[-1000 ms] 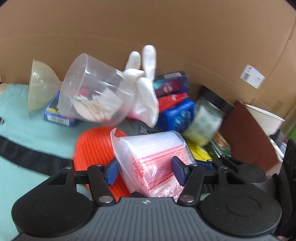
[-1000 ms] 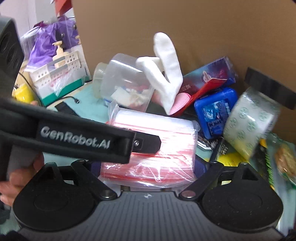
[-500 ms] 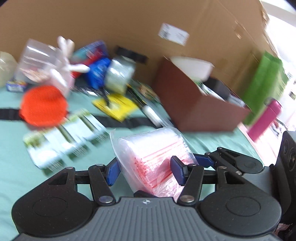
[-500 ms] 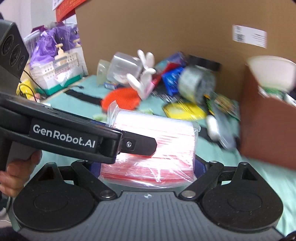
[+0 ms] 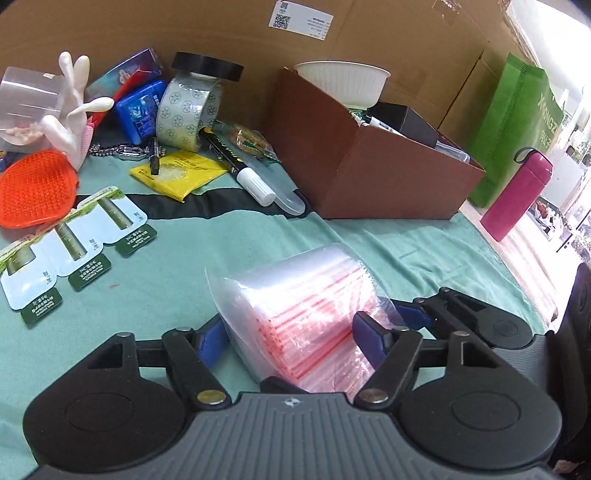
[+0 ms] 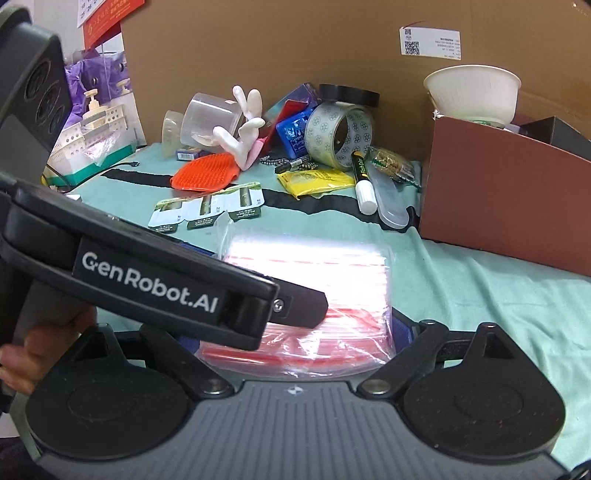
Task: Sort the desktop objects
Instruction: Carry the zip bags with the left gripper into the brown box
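Bags point(image 5: 306, 314) sit pinched between both grippers, left point(image 5: 291, 332) and right point(image 6: 295, 332), above the cloth point(image 5: 166, 288). Ahead: box point(image 5: 388, 177) right, marker point(image 5: 240, 162), sachets point(image 5: 70, 240), tape point(image 5: 188, 107) left.

Office desk; cardboard backdrop point(image 5: 221, 33); tape roll point(image 5: 188, 107); marker point(image 5: 240, 166); storage baskets point(image 6: 99, 147).

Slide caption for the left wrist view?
Left tongs grip a pack of zip bags above the green cloth, brown box ahead.
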